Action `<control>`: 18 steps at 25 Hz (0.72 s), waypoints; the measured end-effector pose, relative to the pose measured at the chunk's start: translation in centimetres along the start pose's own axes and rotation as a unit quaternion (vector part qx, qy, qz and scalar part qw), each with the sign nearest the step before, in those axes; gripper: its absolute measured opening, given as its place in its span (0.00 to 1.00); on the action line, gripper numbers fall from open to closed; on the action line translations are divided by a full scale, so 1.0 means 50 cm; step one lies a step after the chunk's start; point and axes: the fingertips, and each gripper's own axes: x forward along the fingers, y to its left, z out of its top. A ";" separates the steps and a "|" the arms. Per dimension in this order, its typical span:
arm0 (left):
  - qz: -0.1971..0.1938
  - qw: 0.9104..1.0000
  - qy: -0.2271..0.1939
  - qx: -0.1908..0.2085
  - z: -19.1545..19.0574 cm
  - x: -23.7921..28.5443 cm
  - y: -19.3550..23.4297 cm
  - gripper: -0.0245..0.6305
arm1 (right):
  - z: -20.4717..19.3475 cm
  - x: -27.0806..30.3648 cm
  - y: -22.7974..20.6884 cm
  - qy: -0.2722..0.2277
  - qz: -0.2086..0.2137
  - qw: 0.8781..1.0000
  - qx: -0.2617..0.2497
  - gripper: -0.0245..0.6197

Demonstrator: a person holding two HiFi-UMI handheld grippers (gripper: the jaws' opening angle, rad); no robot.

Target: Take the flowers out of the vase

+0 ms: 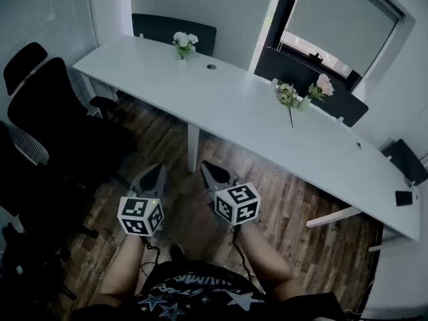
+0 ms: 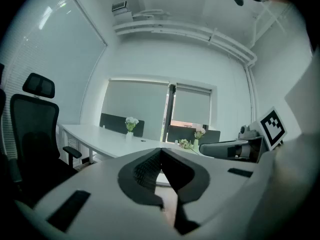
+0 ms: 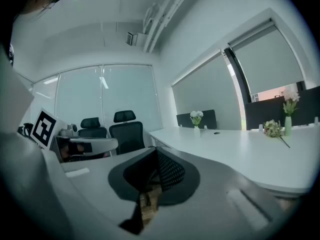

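**A:** Head view first. What do you count?
**B:** Two vases on the table [image 1: 241,116]: the white-flower vase [image 1: 181,63] near its far left corner and the pink-flower vase [image 1: 305,103] at its far edge. A loose sprig [image 1: 288,96] lies just beside the pink one. Your two forearms reach out over the floor [image 1: 281,192]. The left gripper [image 1: 158,171] and right gripper [image 1: 207,168] sit side by side, well short of the table.
**A:** Left gripper view?
**B:** Your jaws meet, with nothing between them.
**A:** Right gripper view?
**B:** Pressed together too, and empty.
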 end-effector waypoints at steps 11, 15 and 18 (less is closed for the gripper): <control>0.002 1.000 0.003 0.005 -0.001 0.008 0.033 0.05 | -0.009 0.035 0.012 0.012 0.006 1.000 -0.012 0.04; -0.001 1.000 0.003 0.002 0.000 0.019 0.045 0.05 | -0.008 0.050 0.002 0.011 -0.007 1.000 -0.007 0.04; -0.004 1.000 0.005 0.001 -0.002 0.026 0.059 0.05 | -0.007 0.059 0.004 -0.005 -0.004 1.000 0.009 0.04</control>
